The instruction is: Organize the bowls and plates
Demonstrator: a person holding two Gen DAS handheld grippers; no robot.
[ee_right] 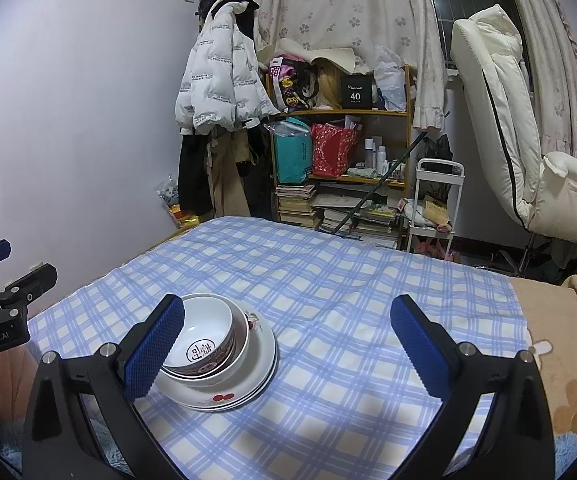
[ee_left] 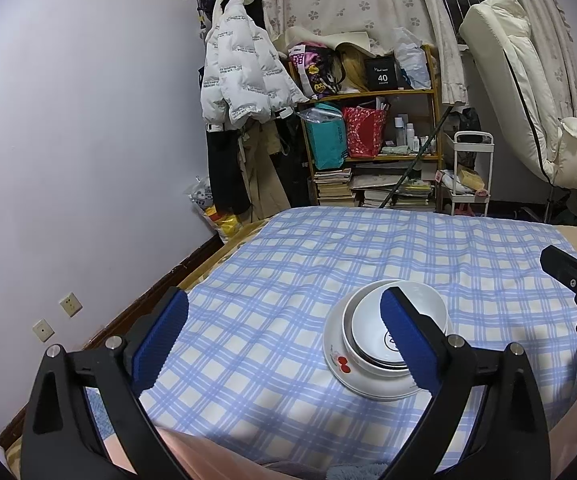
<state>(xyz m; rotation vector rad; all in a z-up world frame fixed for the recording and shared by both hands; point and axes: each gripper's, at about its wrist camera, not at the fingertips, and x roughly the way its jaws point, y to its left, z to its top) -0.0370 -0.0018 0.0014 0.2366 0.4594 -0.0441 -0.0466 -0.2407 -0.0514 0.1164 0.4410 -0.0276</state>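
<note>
White bowls (ee_left: pixel 372 330) (ee_right: pixel 208 336) sit nested on a stack of white plates (ee_left: pixel 338 360) (ee_right: pixel 256 364) with red cherry marks, on the blue checked cloth (ee_left: pixel 288 264) (ee_right: pixel 328 280). The top bowl has a black emblem inside. My left gripper (ee_left: pixel 288 340) is open and empty, its right finger in front of the stack. My right gripper (ee_right: pixel 288 344) is open and empty, its left finger in front of the bowls. Each gripper shows at the edge of the other's view, the right one (ee_left: pixel 576 280) and the left one (ee_right: pixel 4 280).
The cloth covers a bed against the lilac wall (ee_left: pixel 88 140). Beyond its far edge stand a cluttered wooden shelf (ee_left: pixel 368 128), hanging coats (ee_left: pixel 240 80), a small white cart (ee_left: pixel 468 176) and a white padded chair (ee_right: pixel 508 140). A beige floral blanket (ee_right: pixel 568 340) lies right.
</note>
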